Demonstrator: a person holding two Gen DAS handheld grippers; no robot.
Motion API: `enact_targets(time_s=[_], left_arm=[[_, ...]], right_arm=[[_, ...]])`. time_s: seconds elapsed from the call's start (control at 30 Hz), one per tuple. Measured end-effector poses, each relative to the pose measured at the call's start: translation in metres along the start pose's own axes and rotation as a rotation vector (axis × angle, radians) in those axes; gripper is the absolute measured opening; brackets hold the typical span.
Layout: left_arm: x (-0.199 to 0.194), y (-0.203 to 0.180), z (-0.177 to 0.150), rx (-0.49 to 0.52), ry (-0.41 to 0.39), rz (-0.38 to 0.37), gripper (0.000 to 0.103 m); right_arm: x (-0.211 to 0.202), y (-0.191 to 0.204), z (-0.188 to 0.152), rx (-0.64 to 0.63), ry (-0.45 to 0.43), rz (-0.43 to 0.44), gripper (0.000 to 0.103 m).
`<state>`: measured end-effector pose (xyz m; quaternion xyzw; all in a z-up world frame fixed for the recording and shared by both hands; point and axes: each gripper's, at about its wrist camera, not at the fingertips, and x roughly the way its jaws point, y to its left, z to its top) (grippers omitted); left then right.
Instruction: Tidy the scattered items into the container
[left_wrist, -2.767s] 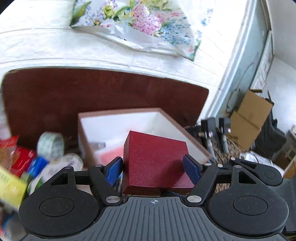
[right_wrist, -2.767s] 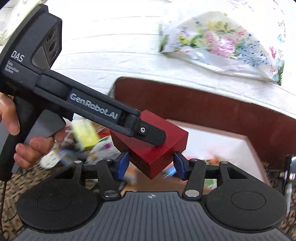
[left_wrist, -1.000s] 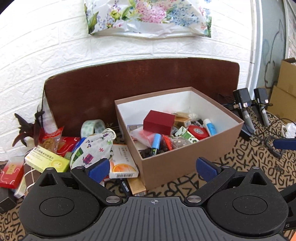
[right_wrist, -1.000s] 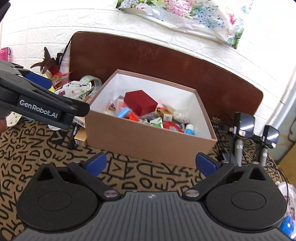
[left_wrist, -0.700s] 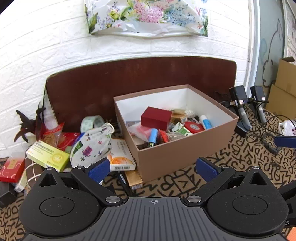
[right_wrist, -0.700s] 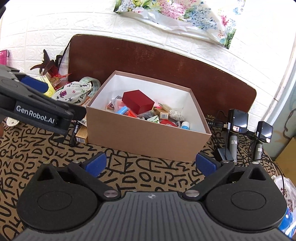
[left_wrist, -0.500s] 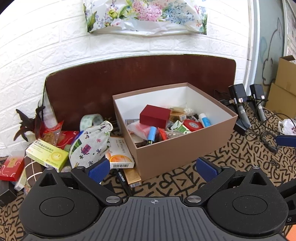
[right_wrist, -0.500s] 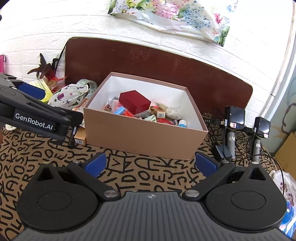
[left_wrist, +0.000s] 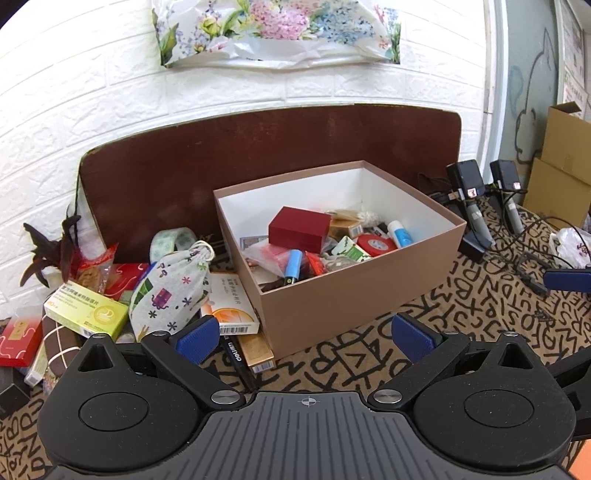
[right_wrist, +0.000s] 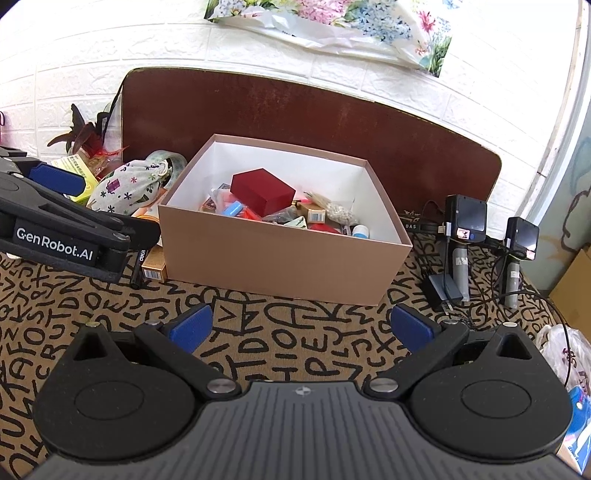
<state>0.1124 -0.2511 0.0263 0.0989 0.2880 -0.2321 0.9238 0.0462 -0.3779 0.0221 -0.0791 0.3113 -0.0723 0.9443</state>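
Note:
A tan cardboard box (left_wrist: 354, 299) (right_wrist: 280, 266) with white inner walls stands on the patterned cloth. Inside it a dark red box (left_wrist: 299, 229) (right_wrist: 262, 192) lies on top of several small items. Left of the container lie a patterned cloth pouch (left_wrist: 170, 284) (right_wrist: 129, 188), a tape roll (left_wrist: 171, 240), a yellow-green carton (left_wrist: 86, 314) and an orange-and-white carton (left_wrist: 231, 304). My left gripper (left_wrist: 304, 338) is open and empty, well in front of the container. My right gripper (right_wrist: 301, 328) is open and empty too, with the left tool at its left.
A brown board (left_wrist: 258, 155) leans on the white brick wall behind the container. Two black handheld devices on stands (right_wrist: 461, 236) with cables sit at the right. Cardboard cartons (left_wrist: 561, 162) stand far right. A black marker (left_wrist: 236, 358) and a slim gold carton (left_wrist: 255, 350) lie by the container's front left corner.
2.8 s ago my left gripper held the dark red box over the container; it now lies inside. Both grippers have opened and drawn back from the container.

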Motion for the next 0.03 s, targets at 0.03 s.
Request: enact_targets(time_s=[0.03], left_arm=[[0.0002,-0.0003,-0.0002,0.002,0.001,-0.002,0.103]], right_arm=[[0.0005,0.0003,0.0000,0.000,0.002,0.000,0.102]])
